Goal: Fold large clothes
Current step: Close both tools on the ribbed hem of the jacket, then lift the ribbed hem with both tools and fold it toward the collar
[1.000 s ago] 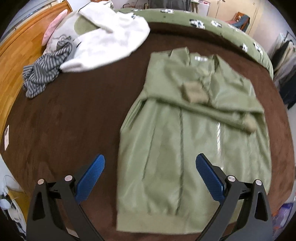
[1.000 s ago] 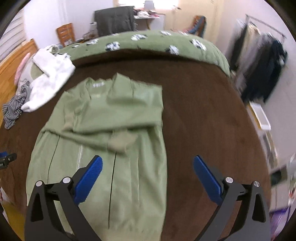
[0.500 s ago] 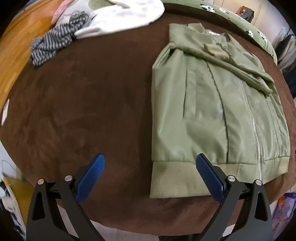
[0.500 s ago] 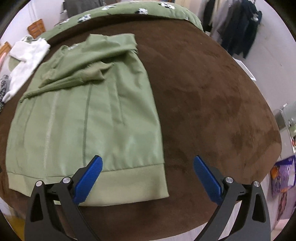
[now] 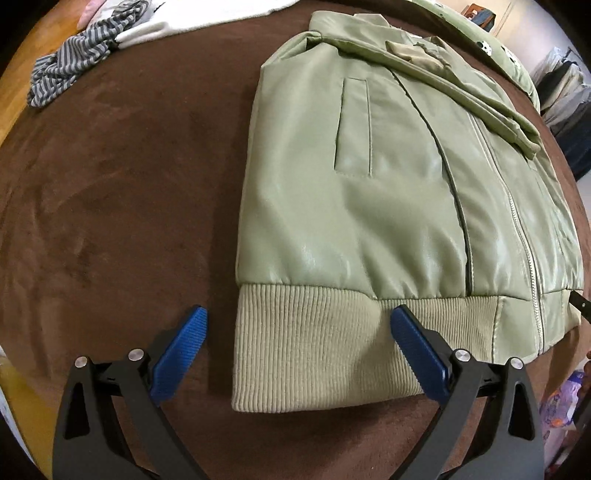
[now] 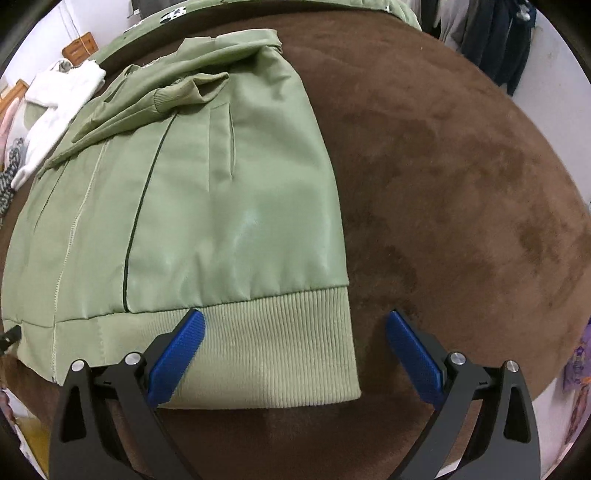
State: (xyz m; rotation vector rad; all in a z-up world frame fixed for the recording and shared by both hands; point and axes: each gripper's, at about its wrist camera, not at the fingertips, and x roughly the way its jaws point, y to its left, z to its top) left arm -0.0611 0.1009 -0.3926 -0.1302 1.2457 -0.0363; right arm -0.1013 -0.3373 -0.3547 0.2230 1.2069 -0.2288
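Note:
A light green jacket (image 5: 388,177) lies flat on the brown bed cover (image 5: 122,192), zipped, with both sleeves folded across its chest. Its ribbed hem (image 5: 314,347) faces me. My left gripper (image 5: 299,314) is open and straddles the hem's left corner, one blue pad on the bare cover, the other over the rib knit. In the right wrist view the same jacket (image 6: 192,199) fills the left half. My right gripper (image 6: 295,317) is open around the hem's right corner (image 6: 317,347). Neither gripper holds cloth.
A striped grey garment (image 5: 74,70) and a white garment (image 5: 192,18) lie at the far left of the bed. The white garment (image 6: 62,96) also shows in the right wrist view. Dark clothes (image 6: 495,37) hang at the far right. Bare brown cover (image 6: 461,184) stretches right of the jacket.
Both grippers have dropped and closed in on the jacket's hem from high above. They stay open, and the jacket lies unchanged.

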